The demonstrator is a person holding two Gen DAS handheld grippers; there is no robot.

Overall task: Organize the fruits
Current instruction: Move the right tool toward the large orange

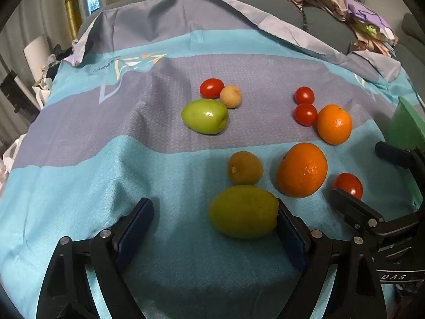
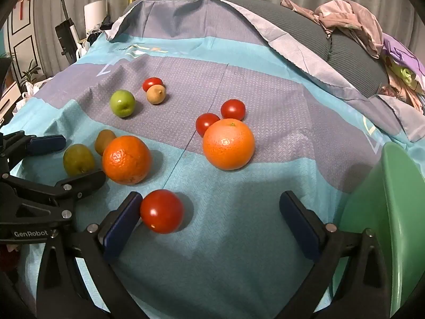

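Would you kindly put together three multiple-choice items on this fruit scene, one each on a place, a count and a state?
1. Where is the green container?
A. Far left
B. At the right edge of the cloth
C. Among the fruit

2. How many oranges lie on the cloth?
A. One
B. Two
C. Four

3. How does the right gripper stand?
A. Open, with a red tomato at one pad
B. Shut on an orange
C. Shut and empty

Answers: 1 B, it sits at the right in both views. 2 B, the near orange and the far orange. 3 A, the jaws stand wide apart.
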